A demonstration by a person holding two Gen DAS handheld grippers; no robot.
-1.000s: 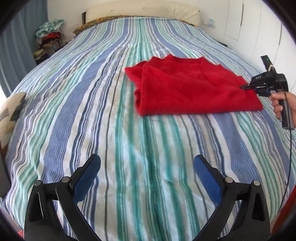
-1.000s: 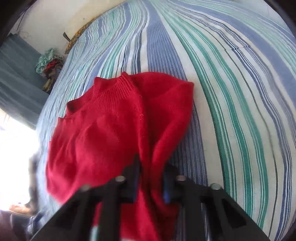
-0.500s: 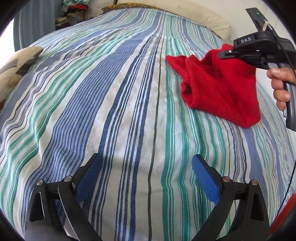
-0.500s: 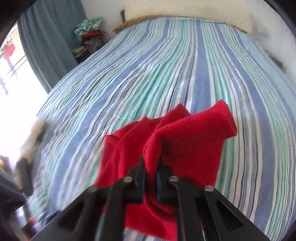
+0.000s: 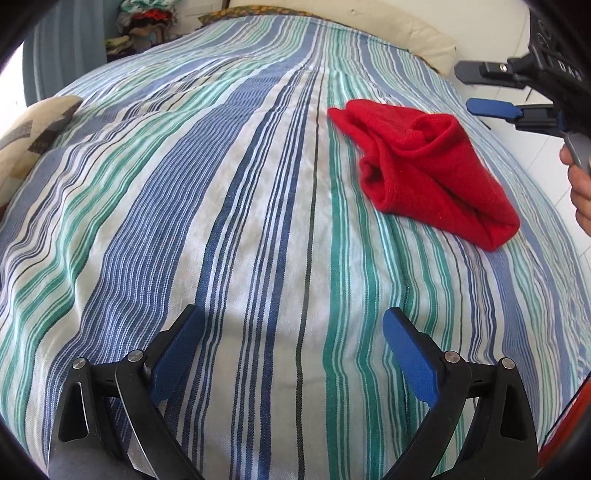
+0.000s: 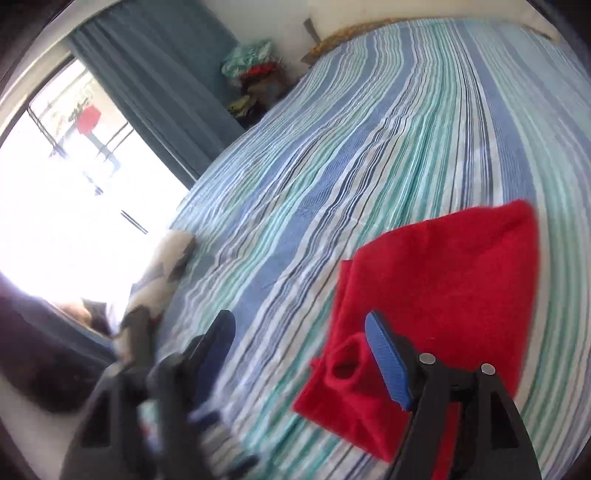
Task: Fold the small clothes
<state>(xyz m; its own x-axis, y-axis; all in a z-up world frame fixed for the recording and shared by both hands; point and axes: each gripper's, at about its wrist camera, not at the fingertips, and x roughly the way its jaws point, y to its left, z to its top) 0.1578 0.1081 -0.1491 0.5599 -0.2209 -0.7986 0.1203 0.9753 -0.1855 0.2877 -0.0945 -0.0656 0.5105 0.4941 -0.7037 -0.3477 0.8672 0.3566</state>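
My right tongs are opening, empty, above the folded red knitted garment on the striped bed; left tongs wide. Fold seems done; next, probably tidying.

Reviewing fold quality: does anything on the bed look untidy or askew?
Yes. The red garment lies in a lumpy, uneven bundle on the striped bedspread, with a rolled opening at its near end rather than flat edges. Neither gripper holds it.

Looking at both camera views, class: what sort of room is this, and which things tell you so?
Most likely a bedroom: a wide bed under a striped cover, a cushioned headboard, and a curtained window.
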